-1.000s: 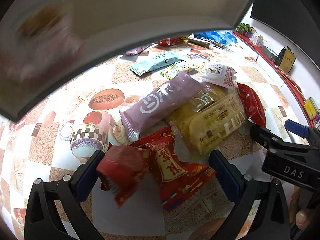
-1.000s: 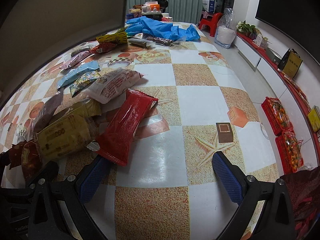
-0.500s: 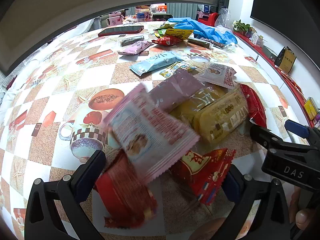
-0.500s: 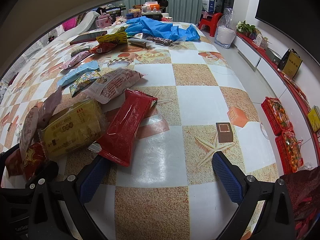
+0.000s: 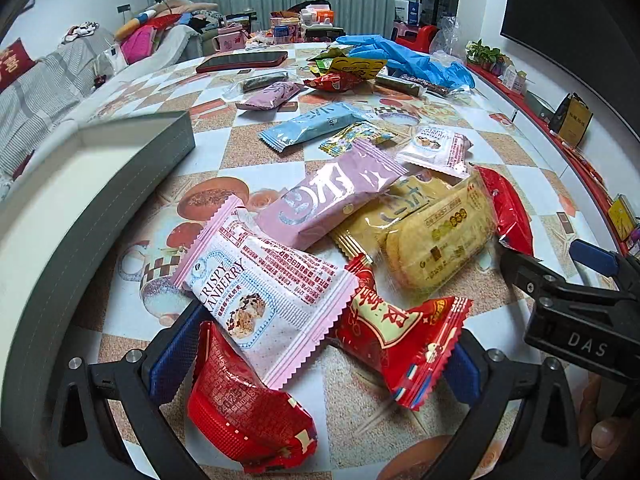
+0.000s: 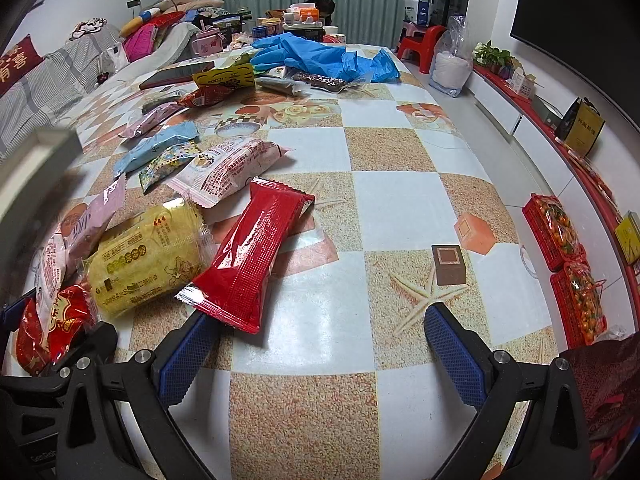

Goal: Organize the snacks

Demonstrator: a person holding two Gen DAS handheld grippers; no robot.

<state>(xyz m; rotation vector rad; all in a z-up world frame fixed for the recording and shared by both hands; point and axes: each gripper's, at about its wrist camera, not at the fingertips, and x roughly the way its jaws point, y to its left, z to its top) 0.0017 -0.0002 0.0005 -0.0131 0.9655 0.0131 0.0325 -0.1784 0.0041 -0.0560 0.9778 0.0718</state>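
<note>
A heap of snack packets lies on the patterned table (image 5: pixel 280 148). In the left wrist view, a pink cranberry packet (image 5: pixel 264 280), a crumpled red packet (image 5: pixel 248 412) and a red candy packet (image 5: pixel 404 340) rest between the wide-apart fingers of my left gripper (image 5: pixel 316 364), which is open and clamps none of them. Behind these sit a purple packet (image 5: pixel 332 196) and a yellow packet (image 5: pixel 436 240). My right gripper (image 6: pixel 318 360) is open over bare table, its left finger (image 6: pixel 184 360) close to a long red packet (image 6: pixel 252 256). The yellow packet (image 6: pixel 148 260) lies beside that.
A grey box (image 5: pixel 120 168) lies on the table to the left. More packets, a phone (image 5: pixel 240 62) and blue gloves (image 6: pixel 320 56) lie farther back. The table edge runs along the right, with red baskets (image 6: pixel 560 232) on the floor beyond.
The grey box that was held overhead has come down to the table at the left. The pink cranberry packet fell onto the heap and the red packets shifted. Neither gripper moved.
</note>
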